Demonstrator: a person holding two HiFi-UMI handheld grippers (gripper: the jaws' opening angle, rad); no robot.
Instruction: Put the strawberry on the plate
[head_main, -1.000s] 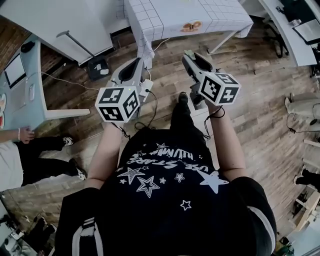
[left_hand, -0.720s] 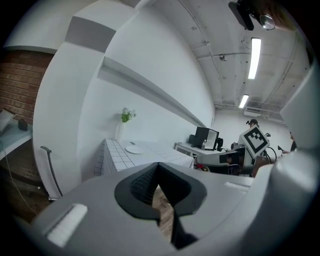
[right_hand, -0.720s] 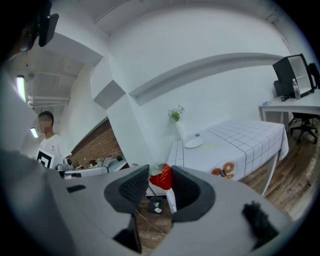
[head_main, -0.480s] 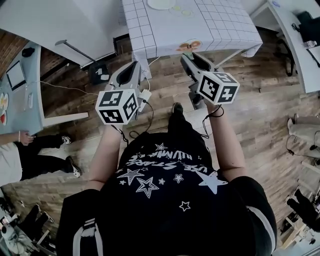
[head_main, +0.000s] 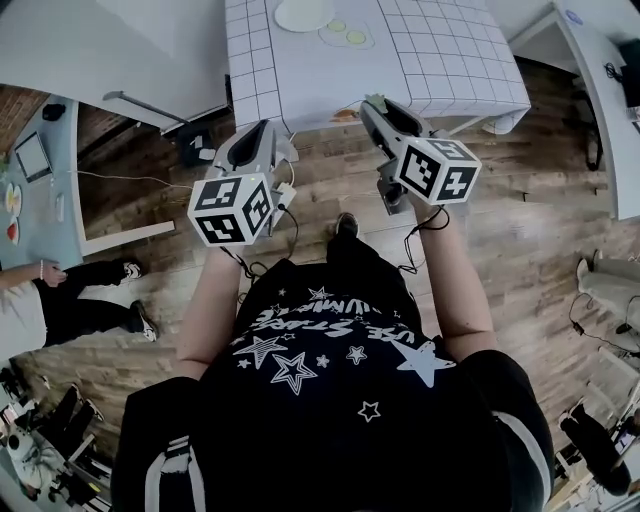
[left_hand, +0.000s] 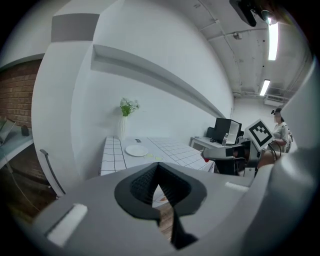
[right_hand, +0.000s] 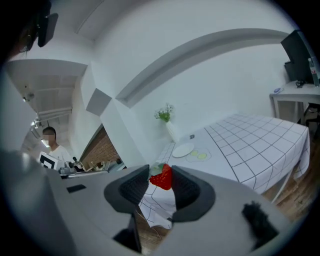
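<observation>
table (head_main: 450, 60) nearer, plate (head_main: 304, 13) now visible, strawberry (right_hand: 161, 177) clamped

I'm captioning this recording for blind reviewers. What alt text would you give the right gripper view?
The right gripper holds a red strawberry between its jaws, facing a table covered in a checked cloth. A white plate lies on the table, with a vase of flowers at its far end, against a white wall.
</observation>
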